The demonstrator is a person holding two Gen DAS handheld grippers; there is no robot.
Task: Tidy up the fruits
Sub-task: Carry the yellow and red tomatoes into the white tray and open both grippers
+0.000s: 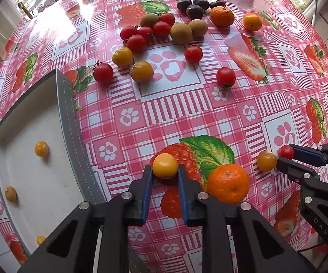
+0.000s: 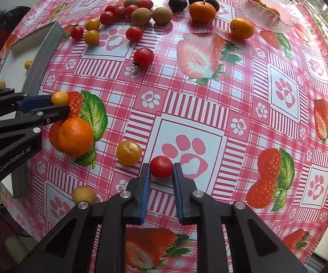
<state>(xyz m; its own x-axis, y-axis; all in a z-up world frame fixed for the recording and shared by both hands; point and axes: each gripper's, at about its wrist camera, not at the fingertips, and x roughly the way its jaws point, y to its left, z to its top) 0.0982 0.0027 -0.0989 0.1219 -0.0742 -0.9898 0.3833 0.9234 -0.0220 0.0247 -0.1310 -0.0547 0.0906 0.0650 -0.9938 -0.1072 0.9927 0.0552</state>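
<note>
Jaws of the left gripper point(image 1: 165, 168) seemingly pinch 1 yellow tomato point(image 1: 165, 165); right gripper point(image 2: 161, 168) brackets 1 red tomato point(image 2: 161, 166).

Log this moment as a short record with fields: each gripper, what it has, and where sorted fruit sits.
left gripper: fingers either side of a yellow tomato, touching it
right gripper: fingers either side of a red tomato, touching it
white tray: holds yellow tomatoes only
glass bowl: holds small oranges
loose fruit: red and yellow tomatoes, kiwis, plums, oranges on the tablecloth
</note>
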